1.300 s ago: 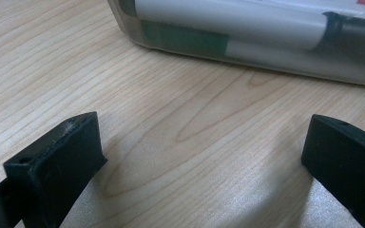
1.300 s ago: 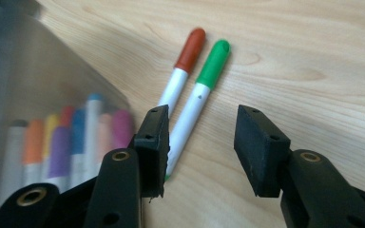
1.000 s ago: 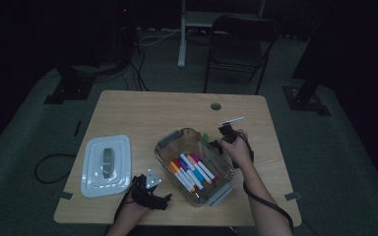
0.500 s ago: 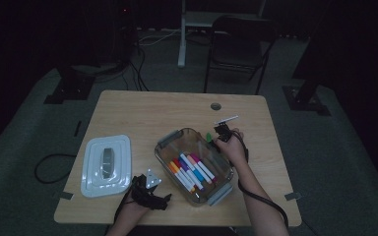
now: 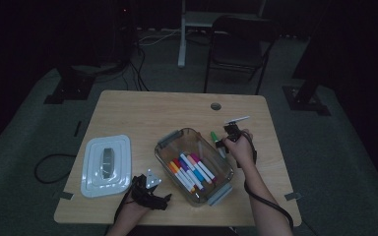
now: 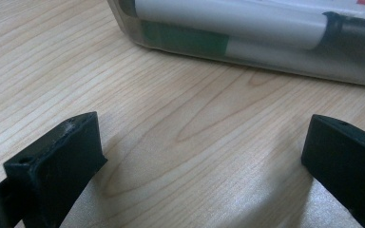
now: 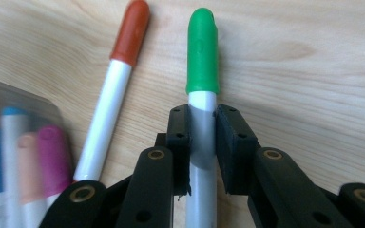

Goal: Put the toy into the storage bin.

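Wooden tabletop (image 5: 142, 113), pale and rectangular, carrying everything. On its near left part, a white lid (image 5: 106, 164), lying flat with a grey handle on top. At the middle, a clear container (image 5: 194, 166) set on a slant, grey clips at two corners, loaded with markers (image 5: 192, 170) capped in orange, red, blue, peach and magenta, side by side. Just past the container's right rim, on bare wood, the right claw (image 5: 228, 133) in the person's right hand, jaws just closed and now pinched on the white barrel of a green-capped marker (image 7: 202, 57); green cap jutting out beyond the pads, barrel gripped a little below the cap. Green-capped marker low over the wood, between the container and the right edge of the tabletop; touching the wood or just lifted, impossible to tell. Beside it and nearly parallel, toward the container, a red-capped marker (image 7: 119, 76) flat on the wood, apart from the pads. At the near edge, left of the container, the left claw (image 5: 150, 194), low on the wood, jaws spread wide with nothing between them, container wall just ahead in the left gripper view.
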### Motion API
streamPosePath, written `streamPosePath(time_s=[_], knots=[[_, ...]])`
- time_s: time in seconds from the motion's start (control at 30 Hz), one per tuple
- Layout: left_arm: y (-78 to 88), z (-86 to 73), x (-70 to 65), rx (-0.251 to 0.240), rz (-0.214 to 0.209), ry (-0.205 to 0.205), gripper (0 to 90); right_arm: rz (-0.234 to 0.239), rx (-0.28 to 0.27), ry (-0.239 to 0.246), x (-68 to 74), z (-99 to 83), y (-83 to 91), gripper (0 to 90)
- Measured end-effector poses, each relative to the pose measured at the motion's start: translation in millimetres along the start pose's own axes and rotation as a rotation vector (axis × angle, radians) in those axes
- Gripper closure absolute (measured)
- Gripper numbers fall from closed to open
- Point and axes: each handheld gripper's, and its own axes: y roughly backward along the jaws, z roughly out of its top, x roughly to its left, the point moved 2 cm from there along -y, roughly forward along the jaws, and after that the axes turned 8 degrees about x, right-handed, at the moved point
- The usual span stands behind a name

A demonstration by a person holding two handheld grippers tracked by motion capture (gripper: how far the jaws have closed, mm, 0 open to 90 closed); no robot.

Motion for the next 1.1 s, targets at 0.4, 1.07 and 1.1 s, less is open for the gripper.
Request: streamPosePath(time_s=[0.4, 1.07, 1.1], knots=[[0.0, 0.0, 0.0, 0.000, 0.000, 0.000, 0.5, 0.039, -0.106, 0.055, 12.4, -16.2, 88.7, 76.2], [0.0, 0.1, 0.0, -0.001, 0.000, 0.001, 0.5, 0.203, -0.122, 0.295, 114.4, -23.9, 124.5, 76.1], [0.4, 0.1, 0.2, 0.004, -0.001, -0.003, 0.5, 0.209, -0.118, 0.309, 120.3, -24.2, 124.1, 76.1]])
